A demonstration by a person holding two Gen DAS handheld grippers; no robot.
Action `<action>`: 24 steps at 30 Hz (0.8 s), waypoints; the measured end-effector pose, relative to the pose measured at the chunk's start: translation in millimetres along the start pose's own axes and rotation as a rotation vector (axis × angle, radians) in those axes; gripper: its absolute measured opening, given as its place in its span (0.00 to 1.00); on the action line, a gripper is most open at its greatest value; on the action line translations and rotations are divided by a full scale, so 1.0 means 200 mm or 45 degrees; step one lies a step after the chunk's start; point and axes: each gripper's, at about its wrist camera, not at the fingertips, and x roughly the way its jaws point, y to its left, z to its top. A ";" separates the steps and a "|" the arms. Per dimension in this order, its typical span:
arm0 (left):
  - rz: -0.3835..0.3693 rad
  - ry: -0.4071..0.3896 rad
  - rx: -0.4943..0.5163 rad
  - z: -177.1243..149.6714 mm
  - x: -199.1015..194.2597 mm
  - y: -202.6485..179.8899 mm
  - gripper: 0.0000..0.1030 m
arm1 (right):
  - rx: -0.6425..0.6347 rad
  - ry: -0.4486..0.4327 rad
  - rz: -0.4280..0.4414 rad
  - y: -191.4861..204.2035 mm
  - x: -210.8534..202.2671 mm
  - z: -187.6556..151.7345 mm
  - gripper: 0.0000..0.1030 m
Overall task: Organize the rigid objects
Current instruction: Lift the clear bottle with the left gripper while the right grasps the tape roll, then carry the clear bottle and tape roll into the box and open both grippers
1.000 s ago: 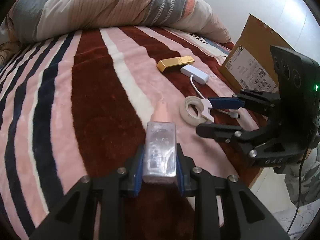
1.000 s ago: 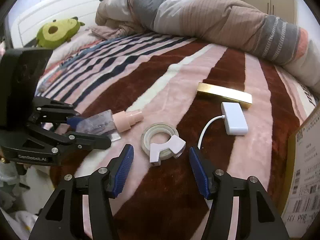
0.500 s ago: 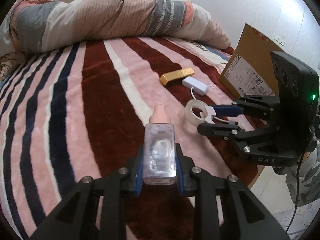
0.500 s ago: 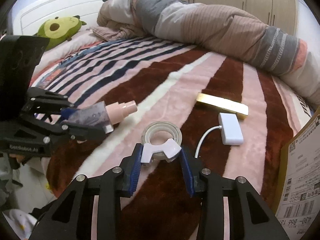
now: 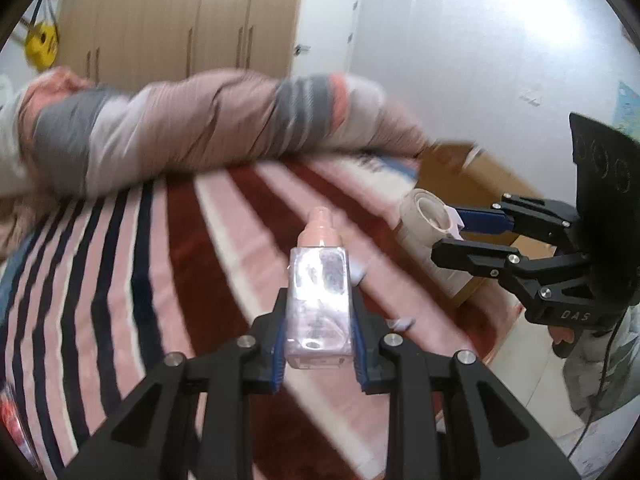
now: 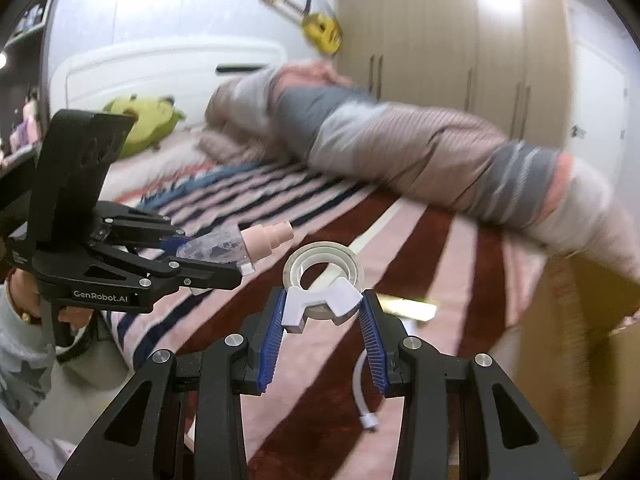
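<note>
Motion blur smears the rolled duvet [image 5: 208, 128] and cardboard box [image 6: 580, 340], its label unreadable.

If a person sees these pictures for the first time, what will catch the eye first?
Two black grippers, each holding something above the striped blanket. The left gripper clamps a clear bottle with a pink top; the right gripper grips a tape dispenser. Behind lies a rolled duvet.
</note>
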 end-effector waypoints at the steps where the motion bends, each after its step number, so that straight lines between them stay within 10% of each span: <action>1: -0.026 -0.023 0.019 0.06 -0.02 -0.04 0.23 | 0.002 -0.024 -0.025 -0.02 -0.06 0.02 0.32; 13: -0.266 -0.100 0.270 0.57 0.16 -0.57 0.23 | 0.215 -0.064 -0.428 -0.58 -0.50 -0.03 0.32; 24: -0.305 0.064 0.375 0.67 0.57 -0.83 0.23 | 0.340 0.112 -0.460 -0.92 -0.37 -0.24 0.33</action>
